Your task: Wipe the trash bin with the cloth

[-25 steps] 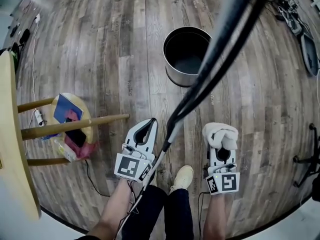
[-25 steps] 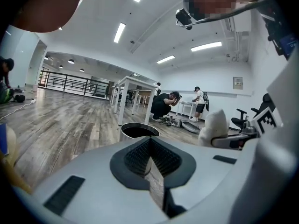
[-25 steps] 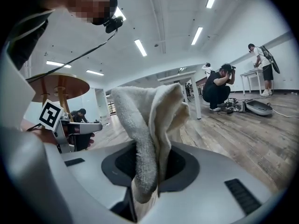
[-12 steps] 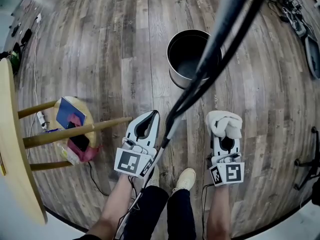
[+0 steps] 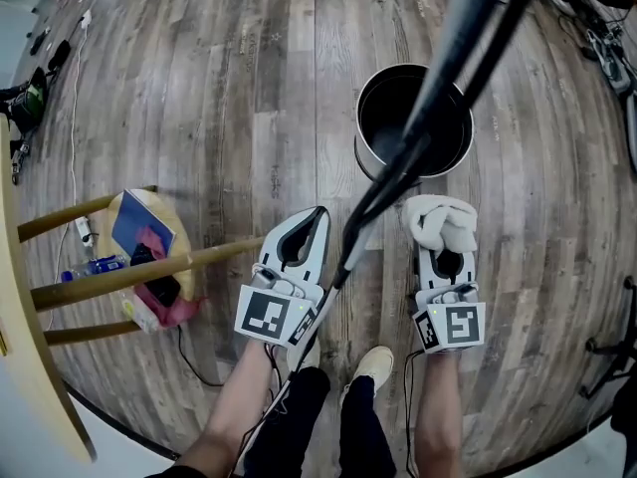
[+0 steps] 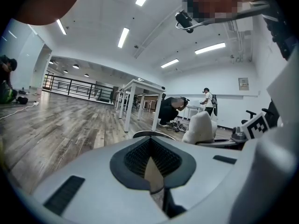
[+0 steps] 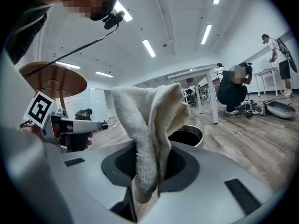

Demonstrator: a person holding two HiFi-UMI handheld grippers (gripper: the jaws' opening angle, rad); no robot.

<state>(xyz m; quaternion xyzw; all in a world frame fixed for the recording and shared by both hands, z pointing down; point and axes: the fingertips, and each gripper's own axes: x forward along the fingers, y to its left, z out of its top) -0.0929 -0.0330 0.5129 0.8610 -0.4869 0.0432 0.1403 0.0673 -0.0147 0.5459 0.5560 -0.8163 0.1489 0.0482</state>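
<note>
Clamped on bunched white terry cloth [image 7: 145, 125] at right gripper [image 7: 145, 183], folds mushrooming past the tips. Closed on nothing at left gripper [image 6: 152, 171]. Just ahead of both sets of tips: round dark metal trash bin [image 5: 364, 157], upright, open. Cloth-wise: soft, light, limp, so hold the bunch and wipe with loose folds. Bin-wise: probably rigid, light, liable to skid. Pinch readable only in right gripper view; bin interior only from head view.
</note>
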